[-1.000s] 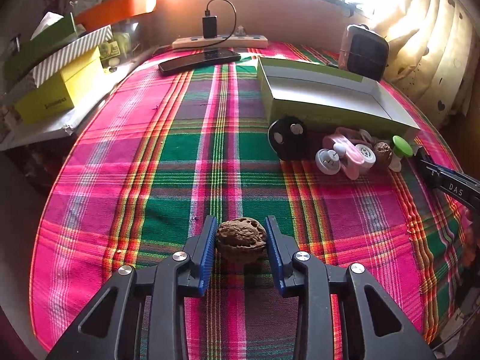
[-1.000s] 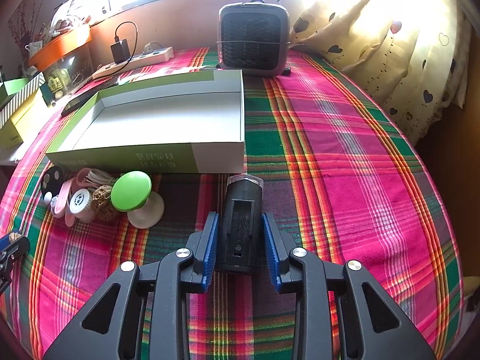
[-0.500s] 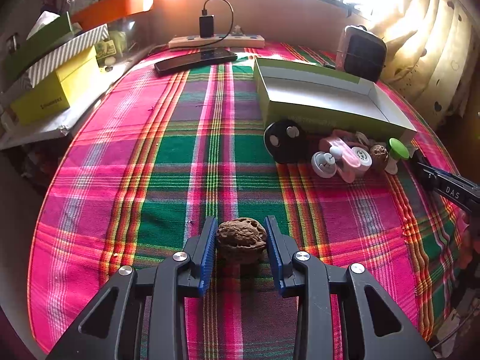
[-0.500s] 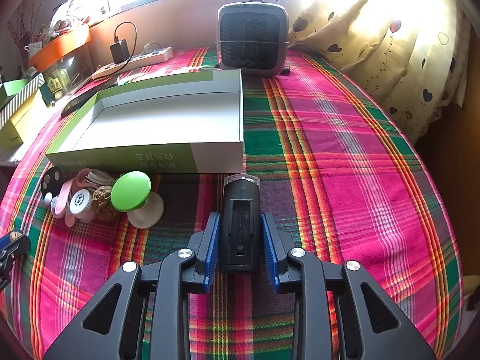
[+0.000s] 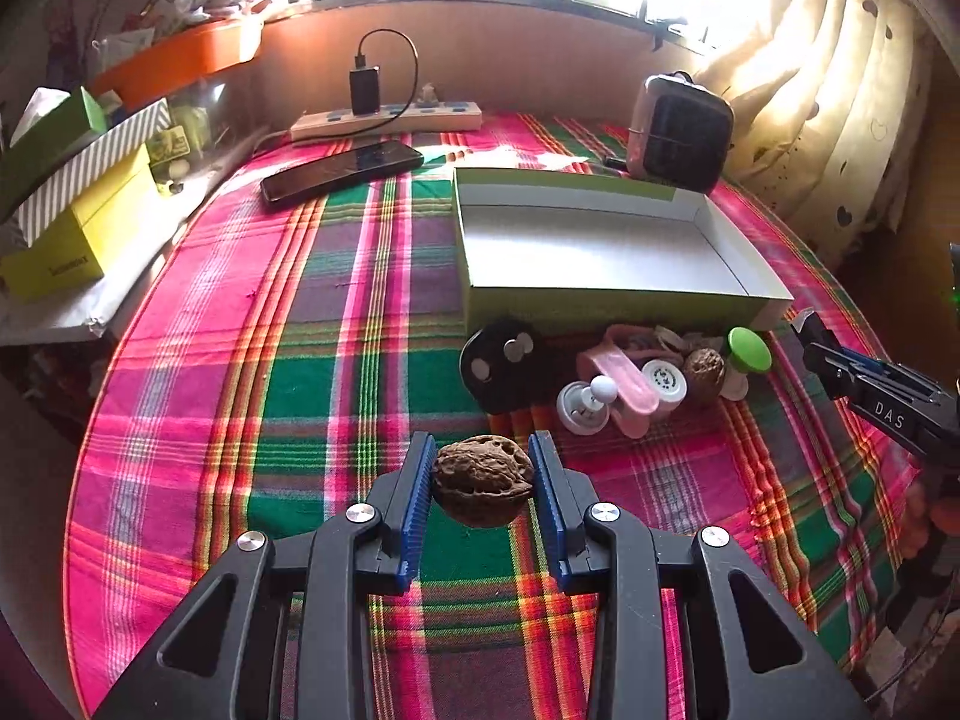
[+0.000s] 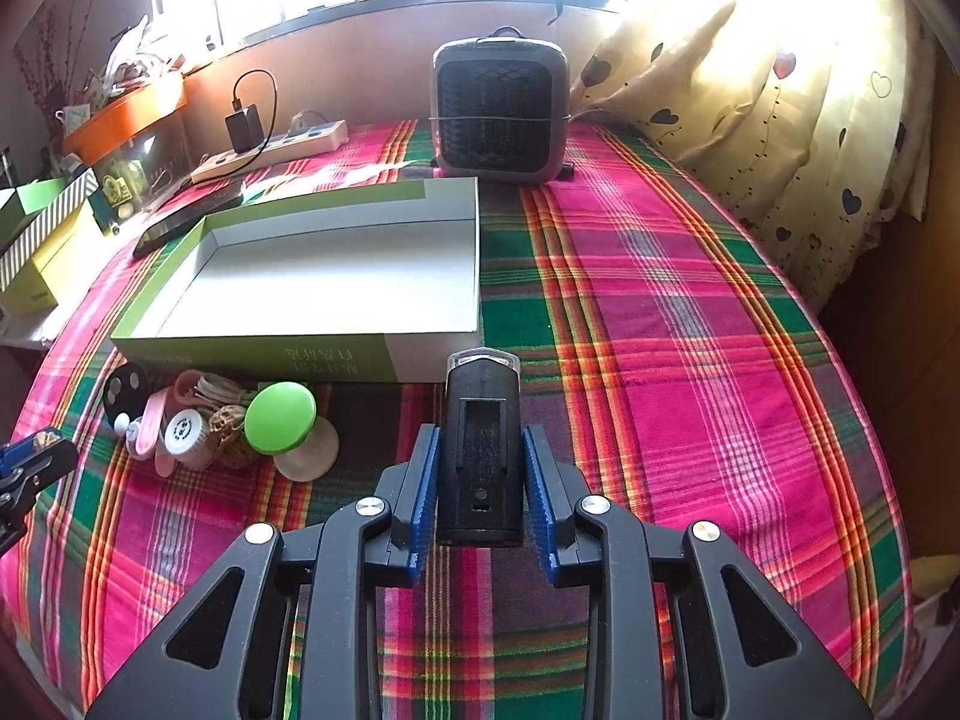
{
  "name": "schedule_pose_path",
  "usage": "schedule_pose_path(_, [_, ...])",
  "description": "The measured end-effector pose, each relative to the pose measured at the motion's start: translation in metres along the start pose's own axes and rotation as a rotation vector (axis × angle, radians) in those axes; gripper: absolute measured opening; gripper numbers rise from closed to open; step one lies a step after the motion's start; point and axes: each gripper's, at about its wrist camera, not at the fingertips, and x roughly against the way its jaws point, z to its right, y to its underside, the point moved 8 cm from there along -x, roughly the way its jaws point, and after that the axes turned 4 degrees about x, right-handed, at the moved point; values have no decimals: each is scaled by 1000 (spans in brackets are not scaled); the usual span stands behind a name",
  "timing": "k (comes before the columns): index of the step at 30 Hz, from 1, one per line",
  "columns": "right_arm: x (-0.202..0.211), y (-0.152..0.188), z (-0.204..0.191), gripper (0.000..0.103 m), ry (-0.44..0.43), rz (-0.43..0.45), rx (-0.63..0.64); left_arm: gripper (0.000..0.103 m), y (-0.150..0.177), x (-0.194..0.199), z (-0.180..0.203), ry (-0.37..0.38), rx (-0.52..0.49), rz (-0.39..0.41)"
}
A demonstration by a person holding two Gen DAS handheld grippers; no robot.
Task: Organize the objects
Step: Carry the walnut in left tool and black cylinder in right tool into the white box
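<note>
— What has the left gripper (image 5: 483, 480) got?

— A walnut (image 5: 483, 487), pinched between its blue pads above the plaid cloth (image 5: 300, 360) near the table's front edge.

— And right of that?

— An open box (image 5: 606, 252) toward the far right corner, with a black disc (image 5: 501, 366), a pink toy (image 5: 624, 384), a second walnut (image 5: 703, 369) and a green knob (image 5: 749, 349) along its near wall.

— The right gripper (image 6: 480, 480)?

— Clamped on a black lamp (image 6: 480, 450), just in front of the box's right near corner.
</note>
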Motion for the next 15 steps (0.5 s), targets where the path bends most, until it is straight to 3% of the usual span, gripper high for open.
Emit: schedule_pose_path(15, [3, -28, 2, 29, -18, 10, 7, 30, -48, -12, 19, 25, -61, 39])
